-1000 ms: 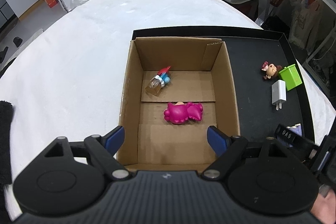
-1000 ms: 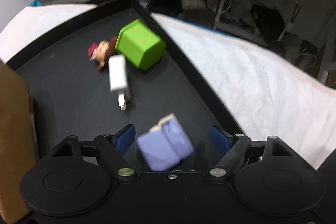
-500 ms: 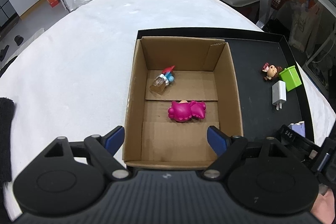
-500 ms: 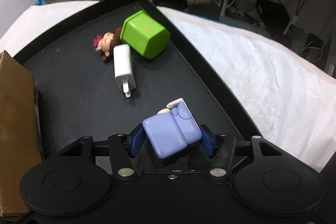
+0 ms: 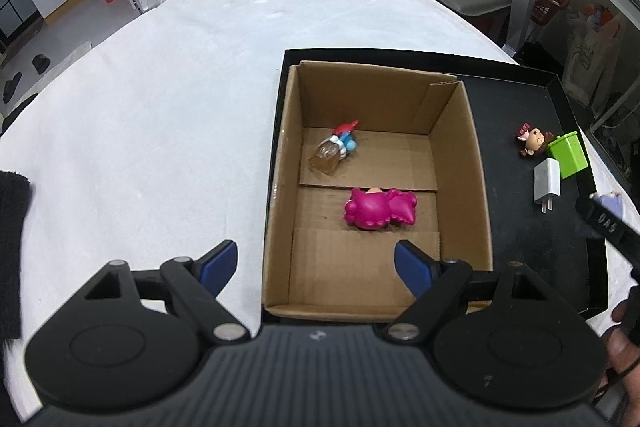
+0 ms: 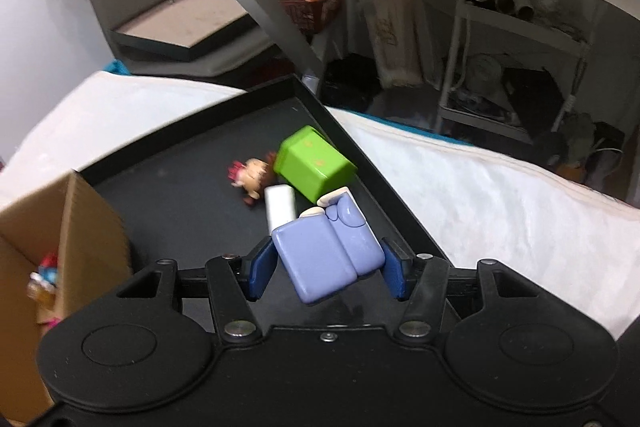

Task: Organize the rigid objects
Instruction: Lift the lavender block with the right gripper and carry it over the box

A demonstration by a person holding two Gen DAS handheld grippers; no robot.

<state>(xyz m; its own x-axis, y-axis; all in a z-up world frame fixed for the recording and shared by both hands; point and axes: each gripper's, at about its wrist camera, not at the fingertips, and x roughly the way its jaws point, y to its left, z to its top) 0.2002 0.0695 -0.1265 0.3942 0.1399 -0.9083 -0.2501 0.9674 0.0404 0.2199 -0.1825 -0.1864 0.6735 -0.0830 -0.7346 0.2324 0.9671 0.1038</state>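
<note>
Cardboard box [image 6: 68, 227] lies to the left of my right gripper [image 6: 326, 273], which is clamped on the lilac block toy [image 6: 332, 255] above the black tray [image 6: 168, 195]; my left gripper [image 5: 316, 267], spread empty, hovers at the box's near rim

You've got one open brown cardboard box [image 5: 460, 131] on one black tray [image 5: 520, 235], and inside it two toys: one magenta plastic figure [image 5: 380, 207] and one small red-and-blue figurine [image 5: 340, 143]. Out on the tray you have three loose items: one green plastic cube [image 5: 568, 154], one white plug-in charger [image 5: 547, 183], one brown-haired doll figurine [image 5: 534, 142]. Add one lavender block figure [image 6: 330, 251], and you see two grippers.
</note>
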